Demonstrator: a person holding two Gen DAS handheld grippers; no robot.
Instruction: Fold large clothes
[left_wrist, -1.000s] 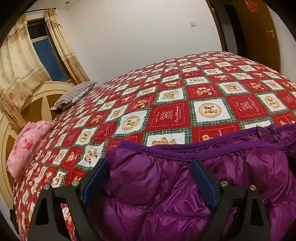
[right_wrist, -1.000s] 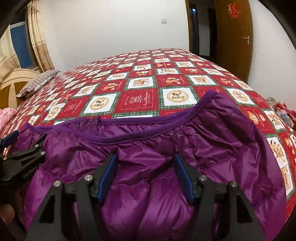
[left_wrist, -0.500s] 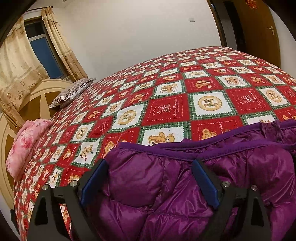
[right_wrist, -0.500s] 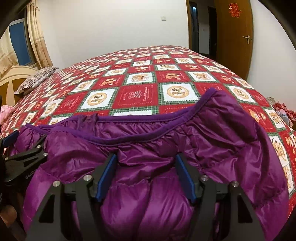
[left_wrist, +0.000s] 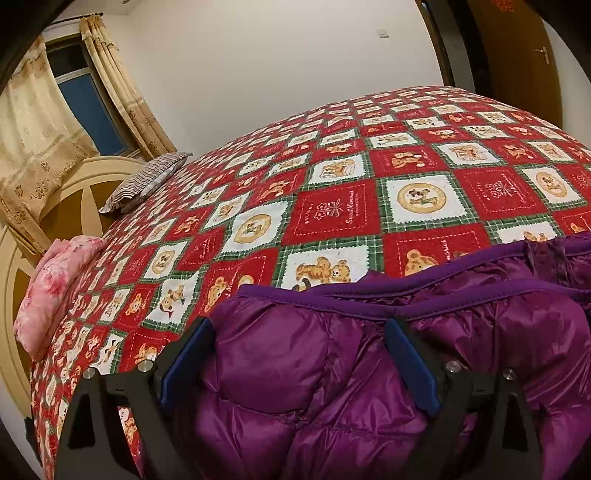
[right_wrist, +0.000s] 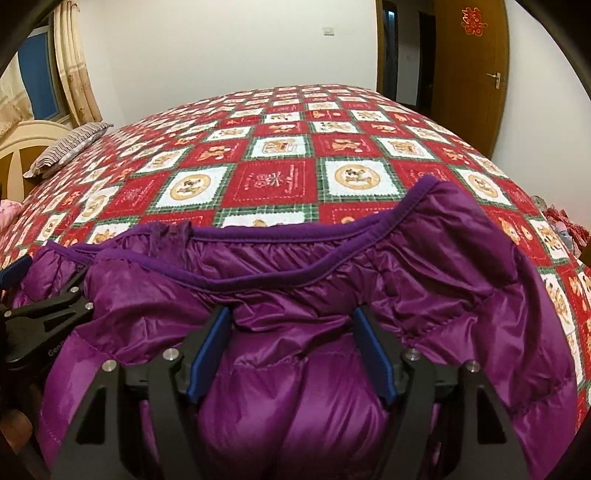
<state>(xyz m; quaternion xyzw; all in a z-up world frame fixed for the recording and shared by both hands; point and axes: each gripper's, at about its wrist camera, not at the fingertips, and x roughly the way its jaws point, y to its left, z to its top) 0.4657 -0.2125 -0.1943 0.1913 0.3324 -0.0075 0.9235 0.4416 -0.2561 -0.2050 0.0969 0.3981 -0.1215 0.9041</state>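
Observation:
A purple puffy down jacket (left_wrist: 461, 350) lies at the near edge of the bed, its bound hem (right_wrist: 295, 236) facing the far side. My left gripper (left_wrist: 299, 332) stands with jaws wide apart, and a bulge of the jacket's left part fills the space between the blue pads (left_wrist: 188, 365). My right gripper (right_wrist: 291, 321) likewise has jaws apart around a puffed fold of the jacket (right_wrist: 424, 295). The left gripper also shows at the left edge of the right wrist view (right_wrist: 48, 310), resting on the jacket.
The bed carries a red, white and green teddy-bear quilt (left_wrist: 332, 210). A striped pillow (left_wrist: 144, 181) and a pink pillow (left_wrist: 51, 288) lie by the cream headboard (left_wrist: 22, 236). A curtained window is at the left, a brown door (right_wrist: 469, 66) at the right.
Both grippers have pushed slightly forward and down over the jacket; more quilt shows beyond the hem. The jaws stay at the same width.

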